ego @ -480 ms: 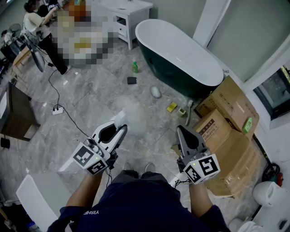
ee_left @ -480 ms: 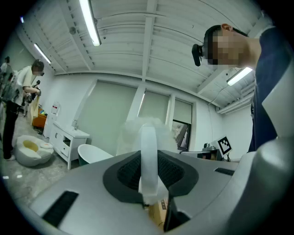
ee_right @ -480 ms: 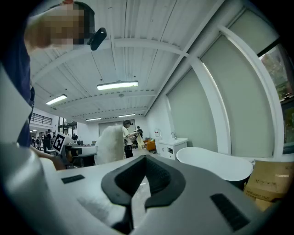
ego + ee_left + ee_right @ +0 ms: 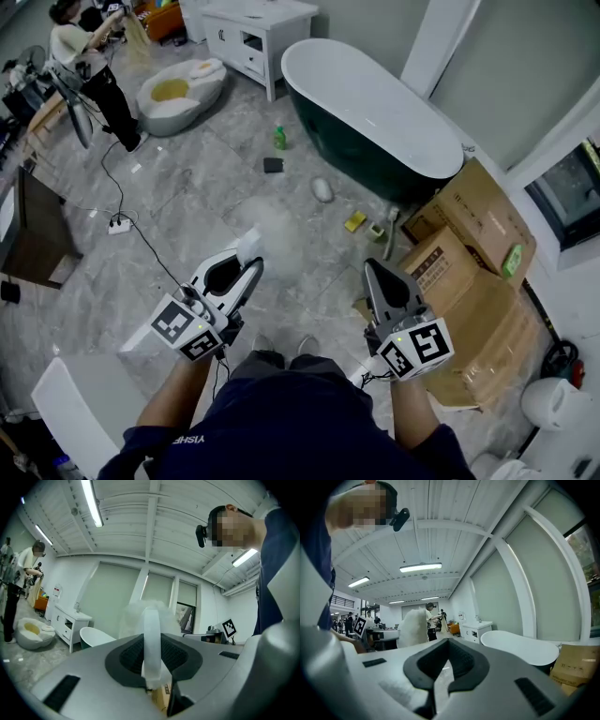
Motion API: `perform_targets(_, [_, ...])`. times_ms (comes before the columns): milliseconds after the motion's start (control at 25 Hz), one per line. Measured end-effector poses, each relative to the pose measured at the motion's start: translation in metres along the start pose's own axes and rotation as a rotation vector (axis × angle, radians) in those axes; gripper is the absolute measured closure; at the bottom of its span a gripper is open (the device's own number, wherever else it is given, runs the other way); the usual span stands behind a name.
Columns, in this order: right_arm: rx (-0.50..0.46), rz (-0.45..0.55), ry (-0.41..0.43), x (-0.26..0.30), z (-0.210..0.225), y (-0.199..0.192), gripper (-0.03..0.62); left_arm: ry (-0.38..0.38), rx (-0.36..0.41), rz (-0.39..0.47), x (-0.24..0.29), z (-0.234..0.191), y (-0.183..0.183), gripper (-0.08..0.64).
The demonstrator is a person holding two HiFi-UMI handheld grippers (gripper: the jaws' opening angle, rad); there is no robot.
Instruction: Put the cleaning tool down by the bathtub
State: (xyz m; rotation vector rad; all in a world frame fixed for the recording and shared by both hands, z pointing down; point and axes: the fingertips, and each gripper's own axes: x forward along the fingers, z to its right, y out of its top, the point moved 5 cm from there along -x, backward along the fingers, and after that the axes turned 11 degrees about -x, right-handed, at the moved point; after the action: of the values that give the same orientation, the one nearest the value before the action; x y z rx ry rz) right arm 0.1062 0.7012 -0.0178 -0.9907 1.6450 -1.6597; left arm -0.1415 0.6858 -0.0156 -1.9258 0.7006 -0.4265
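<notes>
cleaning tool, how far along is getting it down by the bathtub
Done: nothing set down yet. In hand: the left gripper is shut on the white handle of the fluffy duster, held out level, short of the bathtub; the right gripper is shut and empty. Left: carry it there, lower it to the floor, release.

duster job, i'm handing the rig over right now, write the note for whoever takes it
Left tongs: shut on the duster by its handle, about level, fluffy head forward.
Right tongs: shut, empty.
Bathtub: ahead, some way off.
Done: duster is in hand.
Left: carry it over, lay it on the floor beside the bathtub, open the tongs.
</notes>
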Motion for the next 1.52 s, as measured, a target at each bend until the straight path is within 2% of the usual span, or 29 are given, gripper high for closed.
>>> perform_targets(560, [0.022,-0.006,0.016,-0.010,0.019,-0.006,0.588,0.017,-0.005,-0.005,0.017,0.015,-0.010,0.460])
perform_targets(1160, [0.040,0.005,0.037,-0.032,0.049,-0.018,0.588,0.035,0.023,-0.002,0.041,0.040,-0.020,0.460])
perform_targets(1520, [0.044,0.003,0.049,-0.022,0.062,-0.020,0.588,0.043,0.025,0.004,0.051,0.031,-0.017,0.460])
